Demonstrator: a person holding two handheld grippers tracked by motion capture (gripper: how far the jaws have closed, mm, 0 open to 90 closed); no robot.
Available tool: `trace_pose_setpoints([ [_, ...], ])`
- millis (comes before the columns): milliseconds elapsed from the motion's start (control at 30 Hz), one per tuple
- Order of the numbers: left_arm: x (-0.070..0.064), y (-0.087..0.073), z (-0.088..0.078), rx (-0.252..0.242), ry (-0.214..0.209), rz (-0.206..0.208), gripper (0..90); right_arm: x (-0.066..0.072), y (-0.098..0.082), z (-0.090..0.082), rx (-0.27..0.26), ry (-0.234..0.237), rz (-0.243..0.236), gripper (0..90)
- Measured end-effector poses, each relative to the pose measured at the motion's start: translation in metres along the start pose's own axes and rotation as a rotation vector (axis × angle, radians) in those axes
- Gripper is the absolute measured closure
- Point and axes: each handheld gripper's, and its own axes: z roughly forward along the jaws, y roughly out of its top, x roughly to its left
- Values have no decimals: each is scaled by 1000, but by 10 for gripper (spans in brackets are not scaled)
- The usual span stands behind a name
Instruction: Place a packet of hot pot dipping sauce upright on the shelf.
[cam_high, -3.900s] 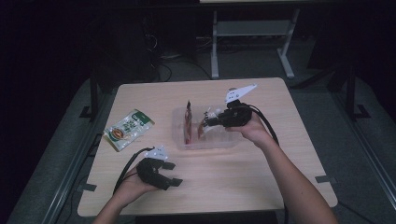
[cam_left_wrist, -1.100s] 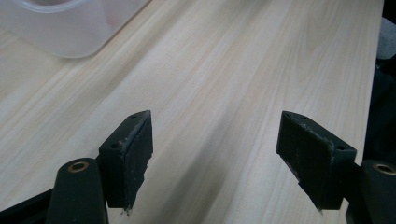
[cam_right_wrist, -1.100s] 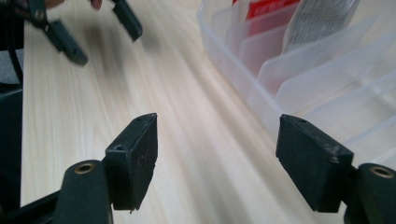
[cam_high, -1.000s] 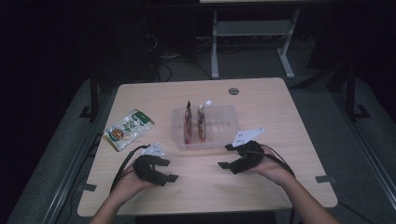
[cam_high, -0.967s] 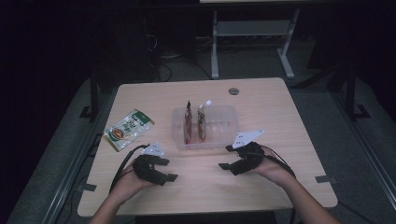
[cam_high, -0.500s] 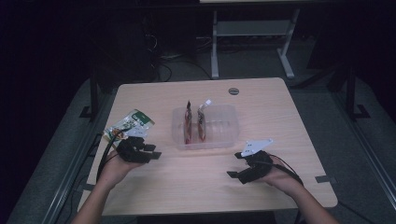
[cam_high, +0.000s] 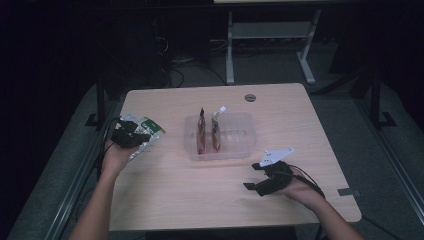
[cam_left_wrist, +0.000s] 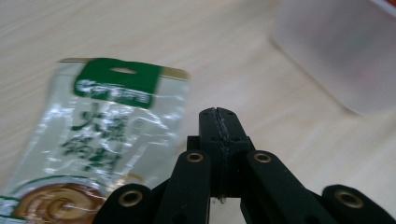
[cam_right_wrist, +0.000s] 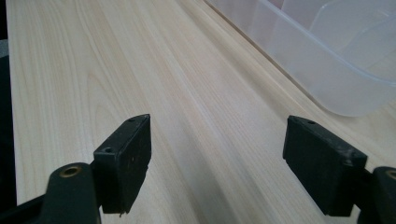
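Since a second ago your left gripper (cam_high: 131, 136) swung out to the green snack packet (cam_left_wrist: 105, 135) near the table's left edge (cam_high: 117, 131), its jaws just closing flat together on nothing. That packet lay just left of the tips, long axis running along them. Your right gripper (cam_high: 257, 176) rested wide open and empty, well apart, near the clear tub (cam_high: 245, 142).
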Motion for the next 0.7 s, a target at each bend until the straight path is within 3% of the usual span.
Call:
trace_pose_setpoints([
  [67,13,2,3,9,47,-6,898,-1,0,0,-4,1,-6,233],
  [367,58,3,21,22,174,-76,898,-2,0,2,3,10,-4,233],
  [433,69,-2,24,10,187,-117,898,-3,-1,4,6,14,-2,234],
  [600,91,-14,32,6,246,-167,898,-4,-1,7,24,17,4,233],
  [700,98,-17,32,-24,261,-199,898,-4,-2,7,25,15,4,233],
])
